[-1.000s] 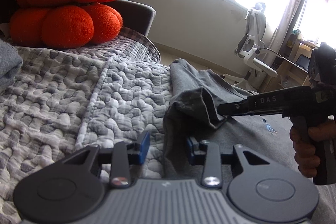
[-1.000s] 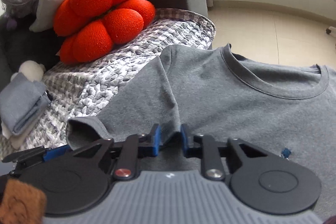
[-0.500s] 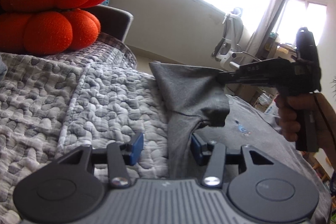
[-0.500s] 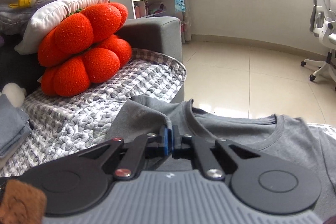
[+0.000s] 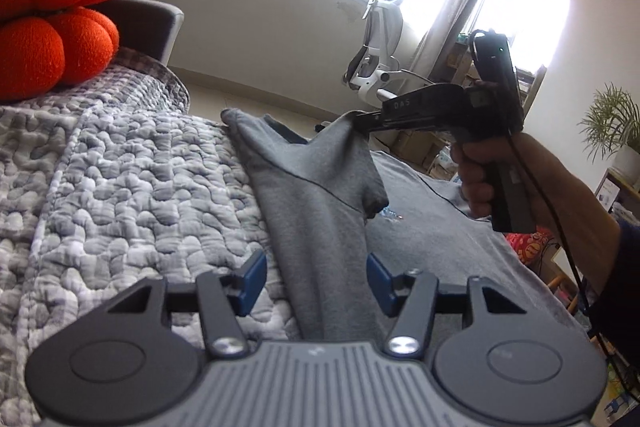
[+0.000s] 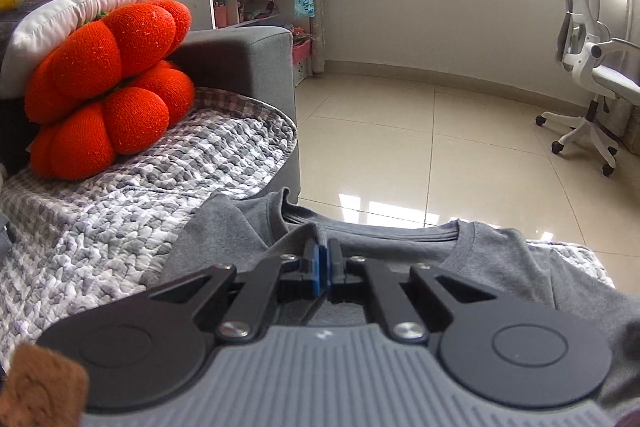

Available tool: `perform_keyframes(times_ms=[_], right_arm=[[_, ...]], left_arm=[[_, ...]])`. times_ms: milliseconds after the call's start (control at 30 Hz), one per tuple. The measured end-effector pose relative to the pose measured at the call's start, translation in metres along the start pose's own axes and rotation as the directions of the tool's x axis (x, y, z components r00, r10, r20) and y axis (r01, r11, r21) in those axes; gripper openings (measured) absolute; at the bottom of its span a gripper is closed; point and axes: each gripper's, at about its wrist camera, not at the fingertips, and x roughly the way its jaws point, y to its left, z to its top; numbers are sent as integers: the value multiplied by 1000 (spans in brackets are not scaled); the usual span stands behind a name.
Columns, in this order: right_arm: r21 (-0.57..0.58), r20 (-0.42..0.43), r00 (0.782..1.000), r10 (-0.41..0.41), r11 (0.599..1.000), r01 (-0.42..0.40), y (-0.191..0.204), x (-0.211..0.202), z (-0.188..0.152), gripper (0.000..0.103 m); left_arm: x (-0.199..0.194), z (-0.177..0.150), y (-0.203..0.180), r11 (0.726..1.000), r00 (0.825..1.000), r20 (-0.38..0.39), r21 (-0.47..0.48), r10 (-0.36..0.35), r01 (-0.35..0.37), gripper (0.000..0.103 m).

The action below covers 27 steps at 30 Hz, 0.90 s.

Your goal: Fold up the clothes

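Right gripper raised, pinching shirt | left gripper opening

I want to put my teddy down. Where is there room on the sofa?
The bare quilt between the orange cushion and the grey T-shirt is free. The T-shirt's side is crowded: both grippers work there.
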Motion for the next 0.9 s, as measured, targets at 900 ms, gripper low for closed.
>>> perform_keyframes(times_ms=[900], right_arm=[[62, -58, 998, 18, 998, -14, -22, 14, -40, 5]], left_arm=[[-120, -93, -58, 975, 974, -47, 31, 222, -221, 68]])
